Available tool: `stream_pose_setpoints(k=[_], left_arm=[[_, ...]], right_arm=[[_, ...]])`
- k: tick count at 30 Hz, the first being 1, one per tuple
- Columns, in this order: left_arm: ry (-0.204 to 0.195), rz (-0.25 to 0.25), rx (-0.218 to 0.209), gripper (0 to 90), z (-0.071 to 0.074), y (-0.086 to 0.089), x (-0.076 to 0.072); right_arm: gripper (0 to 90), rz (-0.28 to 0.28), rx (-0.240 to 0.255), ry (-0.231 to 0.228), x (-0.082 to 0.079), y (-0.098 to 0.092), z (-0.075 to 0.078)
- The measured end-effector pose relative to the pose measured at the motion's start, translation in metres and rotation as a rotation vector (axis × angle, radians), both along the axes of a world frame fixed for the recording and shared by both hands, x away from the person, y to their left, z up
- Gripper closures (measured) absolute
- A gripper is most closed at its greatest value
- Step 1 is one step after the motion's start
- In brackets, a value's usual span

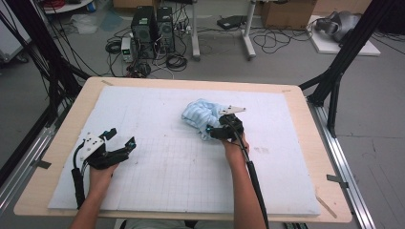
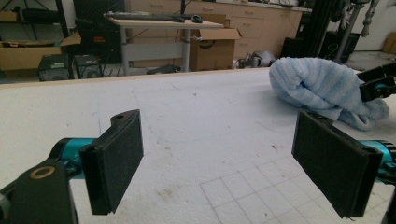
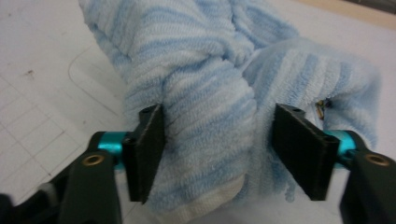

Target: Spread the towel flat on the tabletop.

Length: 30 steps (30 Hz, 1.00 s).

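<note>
Blue-and-white striped terry makes up the towel (image 1: 203, 117), which lies bunched in a loose heap on the white mat (image 1: 157, 176), right of the middle and toward the far side of the table (image 1: 296, 138). No box or bowl stands on the table; the mat carries just this heap.

At the towel's near edge sits the right gripper (image 1: 213, 131). In the right gripper view a thick fold of the cloth (image 3: 210, 154) fills the gap between the two black jaws; the left pad touches the fold, while the right pad stands just beside the cloth with a sliver of room, so the jaws are half spread around the fold and not yet pinching it.

Well apart, near the mat's left edge, rests the left gripper (image 1: 122, 138) in the person's left hand (image 1: 102, 174), its jaws spread wide with nothing between them. Its own view looks across bare mat to the towel (image 2: 322, 88) at the far right.

Between the two grippers the mat lies open, as it does in front of the towel and along the near edge. A strip of bare wood rims the mat on every side.
</note>
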<state>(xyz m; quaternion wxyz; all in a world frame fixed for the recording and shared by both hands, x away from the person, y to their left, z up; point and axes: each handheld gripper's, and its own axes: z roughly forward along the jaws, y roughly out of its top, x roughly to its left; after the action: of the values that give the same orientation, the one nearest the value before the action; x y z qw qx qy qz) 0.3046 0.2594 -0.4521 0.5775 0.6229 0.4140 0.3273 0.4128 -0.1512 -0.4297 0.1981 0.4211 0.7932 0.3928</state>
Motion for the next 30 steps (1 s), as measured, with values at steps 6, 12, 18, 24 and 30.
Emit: stream_pose_setpoints(k=[6, 12, 18, 24, 30], left_arm=[[0.000, 0.001, 0.001, 17.0, 0.000, 0.000, 0.000], [0.000, 0.000, 0.002, 17.0, 0.000, 0.000, 0.000], [0.000, 0.001, 0.004, 17.0, 0.000, 0.000, 0.000], [0.000, 0.002, 0.003, 17.0, 0.000, -0.001, 0.000], [-0.001, 0.002, 0.003, 17.0, 0.000, -0.001, 0.000]], right_arm=[[70.4, 0.024, 0.015, 0.029, -0.001, 0.001, -0.001], [79.2, 0.079, 0.023, -0.005, -0.009, 0.008, 0.006], [79.2, 0.121, 0.029, -0.042, -0.021, 0.011, 0.015], [79.2, 0.145, 0.047, -0.066, -0.032, 0.007, 0.023], [79.1, 0.164, 0.080, -0.098, -0.048, -0.001, 0.029]])
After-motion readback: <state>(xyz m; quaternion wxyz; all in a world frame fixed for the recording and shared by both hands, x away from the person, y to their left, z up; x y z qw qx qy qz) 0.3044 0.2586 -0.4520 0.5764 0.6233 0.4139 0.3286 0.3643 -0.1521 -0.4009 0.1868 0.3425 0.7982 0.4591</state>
